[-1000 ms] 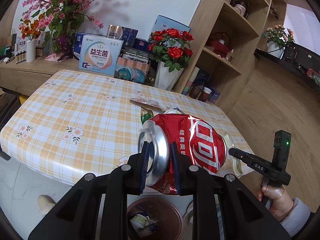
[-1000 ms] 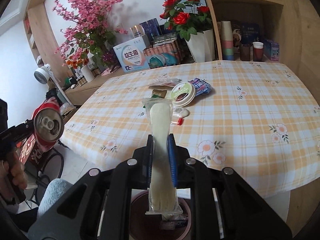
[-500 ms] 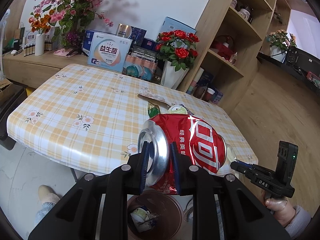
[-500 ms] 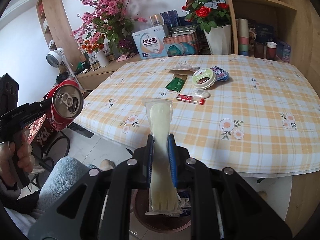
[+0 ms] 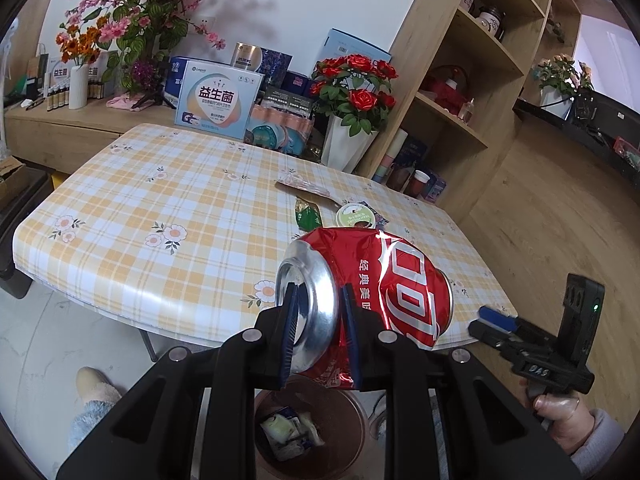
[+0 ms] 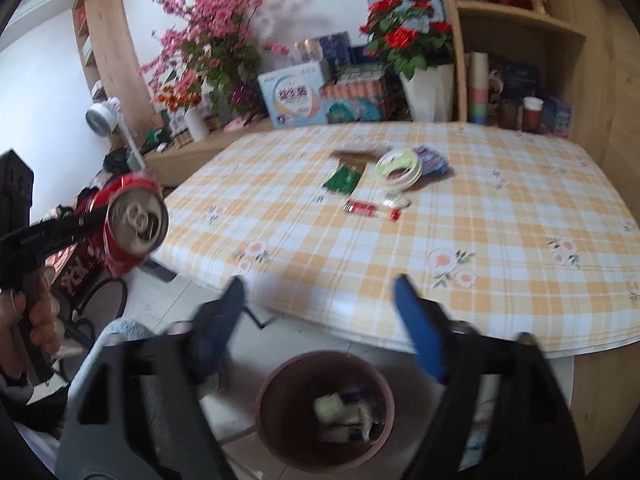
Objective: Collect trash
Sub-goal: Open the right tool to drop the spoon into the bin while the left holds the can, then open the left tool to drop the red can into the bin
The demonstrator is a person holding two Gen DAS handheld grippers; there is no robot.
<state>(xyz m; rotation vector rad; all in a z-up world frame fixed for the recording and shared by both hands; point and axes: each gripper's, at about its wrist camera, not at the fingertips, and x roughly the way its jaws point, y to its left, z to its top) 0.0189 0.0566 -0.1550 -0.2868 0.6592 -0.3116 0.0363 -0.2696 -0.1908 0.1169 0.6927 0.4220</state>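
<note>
My left gripper [image 5: 318, 322] is shut on a crushed red can [image 5: 384, 292], held above the brown trash bin [image 5: 348, 404] on the floor. The can also shows in the right wrist view [image 6: 134, 226]. My right gripper [image 6: 320, 320] is open and empty above the bin [image 6: 276, 396]; a pale wrapper [image 6: 330, 406] lies inside it. On the checked table [image 6: 480, 248] lie a green packet [image 6: 344, 178], a round lid [image 6: 398, 164], a blue wrapper [image 6: 432, 160] and a red-and-white wrapper [image 6: 370, 210].
Behind the table stand boxes [image 5: 218, 100], a white vase of red roses [image 5: 348, 120] and pink flowers [image 5: 152, 12]. A wooden shelf [image 5: 460, 92] rises at the right. A slippered foot [image 5: 96, 388] is on the floor left of the bin.
My right gripper has opened and the pale wrapper it held has dropped into the bin. My left gripper keeps hold of the can and has pulled back a little from the table.
</note>
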